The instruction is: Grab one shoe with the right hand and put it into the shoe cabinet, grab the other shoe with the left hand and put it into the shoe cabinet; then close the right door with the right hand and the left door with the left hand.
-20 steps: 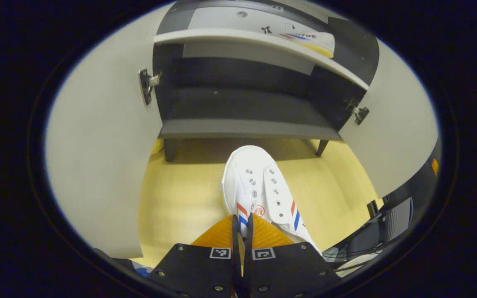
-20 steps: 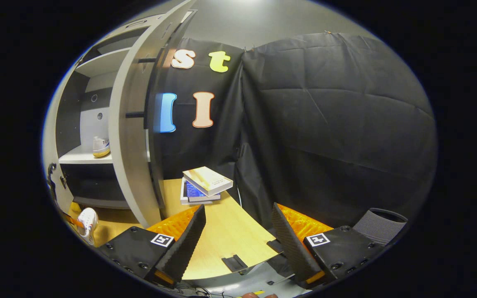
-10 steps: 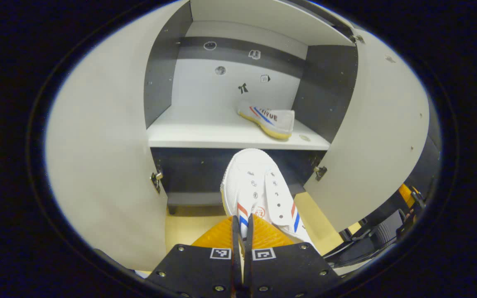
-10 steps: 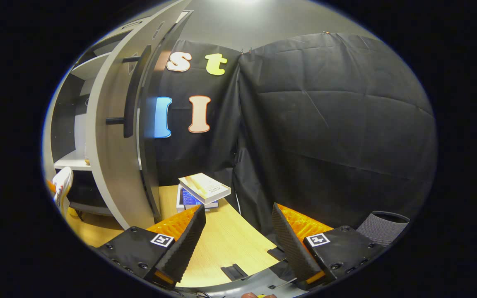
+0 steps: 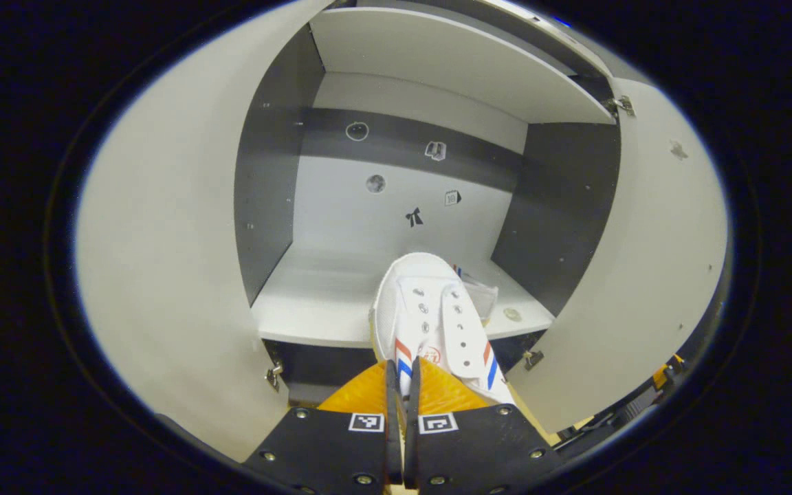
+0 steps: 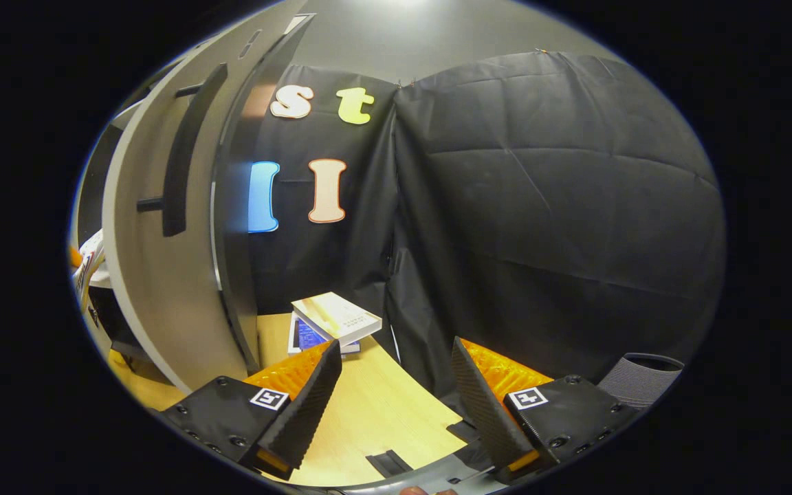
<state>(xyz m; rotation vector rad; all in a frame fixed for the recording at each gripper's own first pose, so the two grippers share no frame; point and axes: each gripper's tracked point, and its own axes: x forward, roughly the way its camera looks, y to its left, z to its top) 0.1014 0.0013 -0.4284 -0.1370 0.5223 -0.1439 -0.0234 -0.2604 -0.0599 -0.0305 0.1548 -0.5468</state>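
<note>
Shoe number two, white with red and blue stripes, is hanging toe-forward at the front edge of the cabinet shelf, with the left gripper pinching its heel collar between both fingers. Behind its toe, the first shoe is lying on that same shelf by the right wall. Both doors are standing open. The right gripper is hovering empty, jaws wide apart, above the wooden table near stacked books, beside the right door.
</note>
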